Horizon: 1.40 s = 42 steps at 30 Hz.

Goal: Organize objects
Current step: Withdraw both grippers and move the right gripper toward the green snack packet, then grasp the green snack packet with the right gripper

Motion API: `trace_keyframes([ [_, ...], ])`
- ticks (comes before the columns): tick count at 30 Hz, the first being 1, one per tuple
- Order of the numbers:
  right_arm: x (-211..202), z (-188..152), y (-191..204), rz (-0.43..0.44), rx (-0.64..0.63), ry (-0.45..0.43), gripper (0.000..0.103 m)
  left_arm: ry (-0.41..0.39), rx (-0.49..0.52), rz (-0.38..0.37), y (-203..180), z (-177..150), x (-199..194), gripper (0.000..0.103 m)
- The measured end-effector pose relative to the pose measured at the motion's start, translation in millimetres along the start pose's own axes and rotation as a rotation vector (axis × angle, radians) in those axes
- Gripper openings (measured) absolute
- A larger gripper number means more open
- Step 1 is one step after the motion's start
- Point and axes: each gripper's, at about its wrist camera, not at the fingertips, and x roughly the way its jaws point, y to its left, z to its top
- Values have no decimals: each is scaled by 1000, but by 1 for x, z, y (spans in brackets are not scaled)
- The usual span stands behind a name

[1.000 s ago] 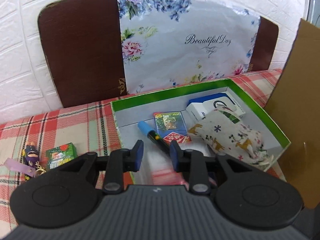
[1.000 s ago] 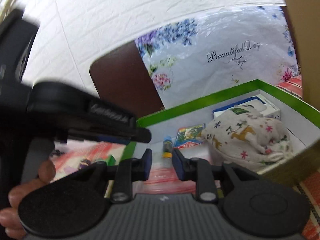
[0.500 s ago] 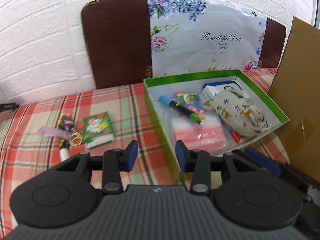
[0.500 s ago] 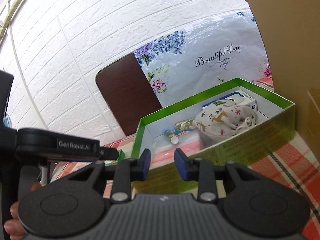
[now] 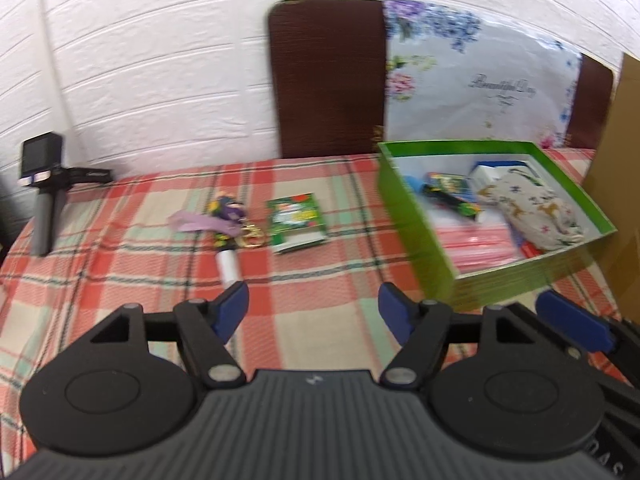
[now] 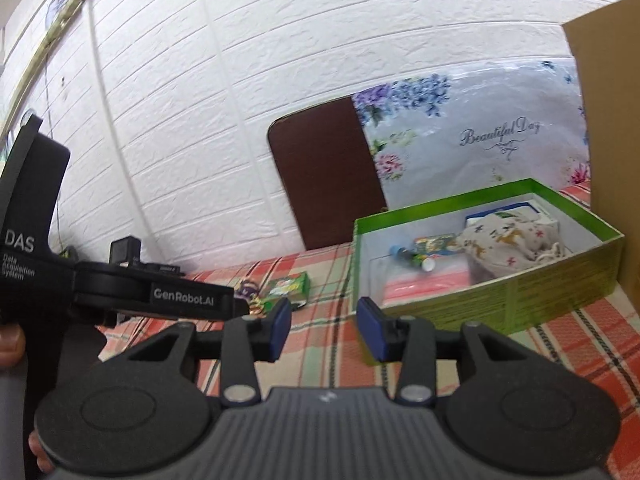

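A green box point(image 5: 416, 216) point(image 6: 520, 296) stands on the checked cloth and holds a marker point(image 5: 448, 198), a card pack point(image 5: 450, 182), a reindeer pouch point(image 5: 536, 210) point(image 6: 508, 246), a white-and-blue carton and a pink bag. Left of it on the cloth lie a green packet point(image 5: 296, 218) point(image 6: 290, 286) and a purple keychain figure point(image 5: 228, 220). My left gripper point(image 5: 312, 310) hovers over the cloth in front of them, jaws opening, nothing between them. My right gripper point(image 6: 324, 326) is level before the box's near left corner, jaws opening, empty.
A brown board with a floral sheet point(image 5: 472, 80) leans on the white brick wall behind the box. A cardboard panel point(image 5: 624, 184) stands right of the box. A small black camera on a handle point(image 5: 44, 184) stands at the cloth's far left. A hand point(image 6: 12, 344) holds the left gripper's handle.
Both grippers drew back from over the box and swung left. Their jaws have spread wider. The packet and keychain now lie ahead of the left gripper.
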Motion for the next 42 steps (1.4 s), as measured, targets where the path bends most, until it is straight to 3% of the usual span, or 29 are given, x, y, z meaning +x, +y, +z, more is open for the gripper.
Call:
trace_keyframes([
  [8,17,-15,31,34,-73,84,42,6,-101,63,61,-26,12,73],
  [17,63,-37,59,58,-179,212,43,9,-211,191,140,-79,62,75],
  [19,81,-34,65,40,-211,215,48,-58,-182,214,142,-88,64,84],
  [22,117,-22,69,-5,-241,199,56,-123,-159,196,137,-95,64,85],
  [26,175,-6,73,-53,-227,191,62,-146,-163,175,138,-97,63,85],
  [30,222,0,75,-86,-199,200,77,-159,-187,150,142,-99,63,87],
  [35,259,3,77,-119,-231,220,76,-168,-203,131,144,-100,65,89],
  [37,269,1,75,-117,-236,259,64,-170,-211,124,145,-99,65,89],
  [42,251,-7,74,-91,-245,247,63,-166,-205,128,145,-99,66,89],
])
